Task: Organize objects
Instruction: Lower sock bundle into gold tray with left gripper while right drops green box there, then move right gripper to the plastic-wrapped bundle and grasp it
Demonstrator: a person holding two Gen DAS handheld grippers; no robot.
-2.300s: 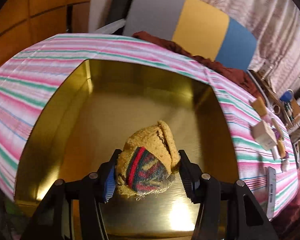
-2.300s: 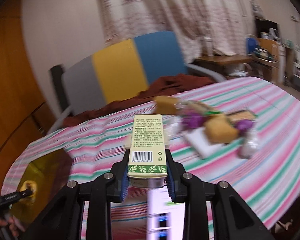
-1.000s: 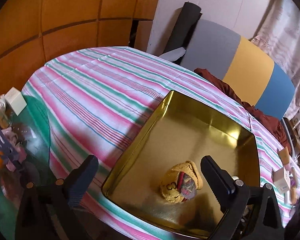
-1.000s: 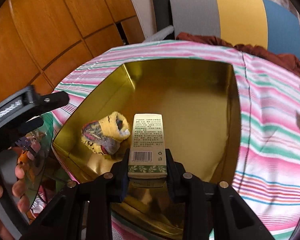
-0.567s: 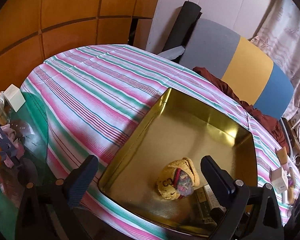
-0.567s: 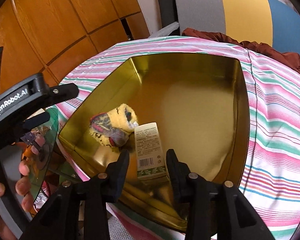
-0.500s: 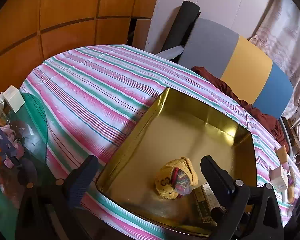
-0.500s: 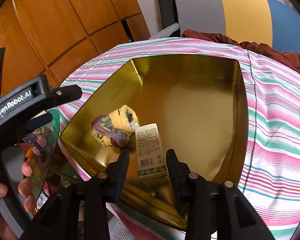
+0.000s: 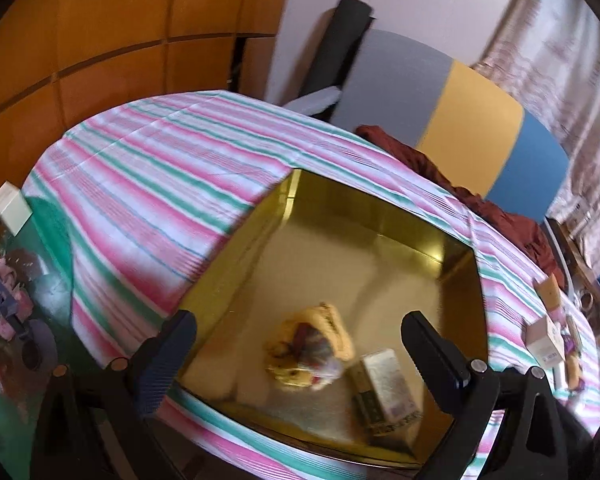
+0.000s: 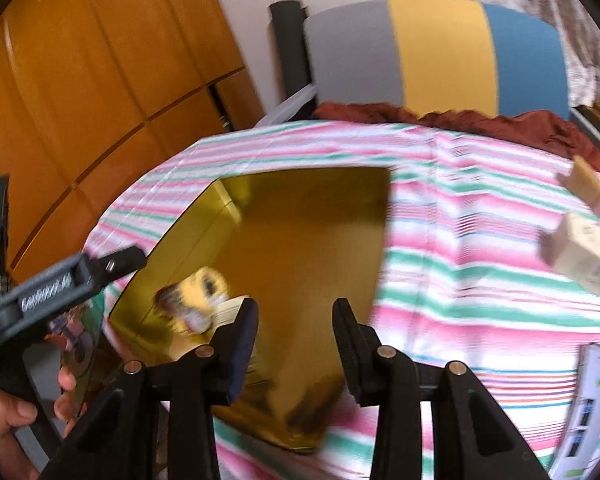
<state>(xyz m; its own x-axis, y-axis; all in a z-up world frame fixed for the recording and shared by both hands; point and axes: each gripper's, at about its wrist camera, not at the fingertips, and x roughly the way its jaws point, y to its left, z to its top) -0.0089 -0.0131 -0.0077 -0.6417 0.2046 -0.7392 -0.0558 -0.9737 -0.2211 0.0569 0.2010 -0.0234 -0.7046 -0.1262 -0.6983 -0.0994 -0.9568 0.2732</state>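
A gold metal tray (image 9: 380, 216) sits on the striped tablecloth; it also shows in the right wrist view (image 10: 308, 188). In it lie a yellow knitted toy (image 9: 308, 346) and, right beside it, a small printed box (image 9: 386, 384). The toy (image 10: 196, 296) and an edge of the box (image 10: 230, 306) show blurred in the right wrist view. My left gripper (image 9: 300, 344) is wide open above the tray's near part, empty. My right gripper (image 10: 296, 320) is open and empty over the tray's near right part.
More small boxes (image 10: 584, 248) and items lie on the cloth (image 9: 148, 184) to the right, also in the left wrist view (image 9: 544, 340). A white flat pack (image 10: 588, 396) lies at the near right edge. A grey, yellow and blue chair (image 10: 440, 52) stands behind the table. A cluttered green surface (image 9: 16, 280) is at left.
My right gripper let go of the printed box, which now lies in the tray by the toy, and has pulled back and swung right. My left gripper stayed open and shifted slightly.
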